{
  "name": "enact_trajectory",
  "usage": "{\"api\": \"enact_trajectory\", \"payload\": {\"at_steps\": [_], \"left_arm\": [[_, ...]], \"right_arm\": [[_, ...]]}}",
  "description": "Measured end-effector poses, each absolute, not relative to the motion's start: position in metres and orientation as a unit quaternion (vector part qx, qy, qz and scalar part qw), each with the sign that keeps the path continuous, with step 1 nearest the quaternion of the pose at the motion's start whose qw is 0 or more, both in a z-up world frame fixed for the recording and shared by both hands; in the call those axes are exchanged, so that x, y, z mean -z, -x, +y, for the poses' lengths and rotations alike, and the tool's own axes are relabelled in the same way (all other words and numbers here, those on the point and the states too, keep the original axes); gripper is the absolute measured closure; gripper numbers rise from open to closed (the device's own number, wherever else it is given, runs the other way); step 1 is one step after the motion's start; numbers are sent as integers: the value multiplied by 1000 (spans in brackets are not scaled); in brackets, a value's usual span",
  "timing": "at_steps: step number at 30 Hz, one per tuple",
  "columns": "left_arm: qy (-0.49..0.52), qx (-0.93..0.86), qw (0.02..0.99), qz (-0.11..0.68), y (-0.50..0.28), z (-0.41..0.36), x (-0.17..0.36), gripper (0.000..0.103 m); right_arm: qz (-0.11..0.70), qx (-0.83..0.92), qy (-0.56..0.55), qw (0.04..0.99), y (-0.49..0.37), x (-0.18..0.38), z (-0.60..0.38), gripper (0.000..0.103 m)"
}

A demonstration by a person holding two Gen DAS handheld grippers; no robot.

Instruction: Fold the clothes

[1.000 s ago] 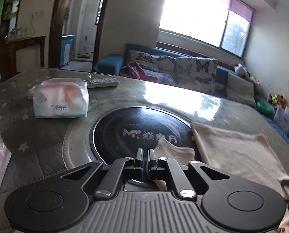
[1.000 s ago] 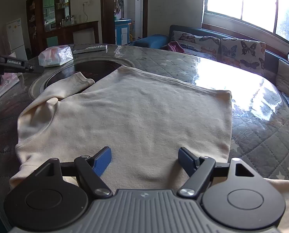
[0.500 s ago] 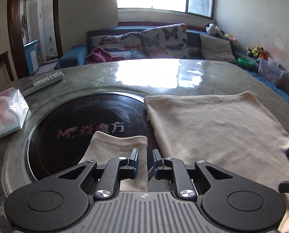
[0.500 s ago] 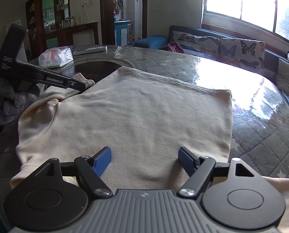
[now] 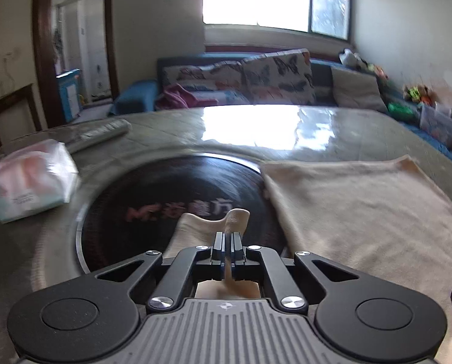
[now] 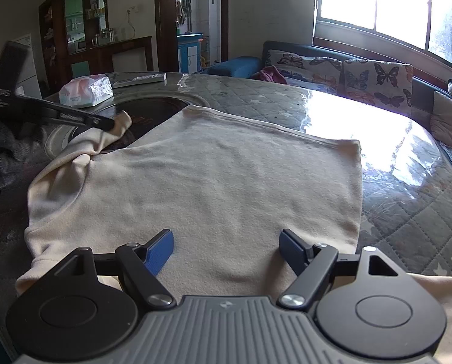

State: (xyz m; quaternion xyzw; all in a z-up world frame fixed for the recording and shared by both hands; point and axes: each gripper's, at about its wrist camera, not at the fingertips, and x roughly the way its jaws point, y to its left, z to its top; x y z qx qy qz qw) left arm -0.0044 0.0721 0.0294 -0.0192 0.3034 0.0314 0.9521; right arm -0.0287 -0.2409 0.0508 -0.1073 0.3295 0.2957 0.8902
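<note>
A cream, soft-knit long-sleeved top [image 6: 220, 176] lies spread flat on the quilted, glass-topped round surface [image 6: 408, 212], its body a broad rectangle and its hem running along the side toward the window. One sleeve [image 6: 95, 142] reaches out from the body's shoulder over the black round hotplate [image 5: 171, 188] set into the surface, and that hotplate serves as the landmark here.

The left gripper [image 5: 227, 244] has just been closing, and its jaws are now pinched tight on the sleeve's cuff [image 5: 236, 218]; a strip of cream cloth shows between them and the cuff end stands up just past the tips, lifted off the hotplate. In the right wrist view the same gripper comes in over the hotplate's near rim with the cuff bunched at its tip.

The right gripper [image 6: 226, 248] hovers over the body of the top, on the side away from the hotplate, its blue-padded jaws standing wide with nothing between them.

What the next move turns on: the sleeve's long axis runs from the shoulder out over the hotplate, while the body lies to the side of it, away from the white-and-pink tissue pack [image 5: 32, 188]. To fold, the cuff would probably have to travel across that axis, off the hotplate and onto the body. The left hand already holds it and is much the nearer.
</note>
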Motion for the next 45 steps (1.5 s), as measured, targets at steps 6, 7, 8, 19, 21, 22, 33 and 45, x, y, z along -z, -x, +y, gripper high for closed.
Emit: {"api": "enact_trajectory", "payload": {"at_steps": [6,7,8,19,21,22,33,45], "left_arm": [[63,-83,960,259,53,111,-53,100],[70,-94,961,252,61,118,-56,100],[76,-104,960,247,69,124,-58,100],[78,-182,940,277,118,163,-29,100],[72,-194,934,290,120,165,-23,100],[75,-199,931,297,120,167,-21,100],[85,-105,949,283,104,130,-38,98],[60,-123,943,302,66,139,-11,97]], "right_arm": [[328,-295,110,891,29,-51,-240,24],[328,-294,110,891,29,-51,-240,24],[328,-294,110,891,29,-51,-240,24],[329,-294,116,890,32,-52,-240,24],[330,-295,117,889,32,-52,-240,24],[330,-294,117,889,32,-52,-240,24],[331,-295,117,889,34,-52,-239,24],[332,-298,116,888,34,-53,-239,23]]}}
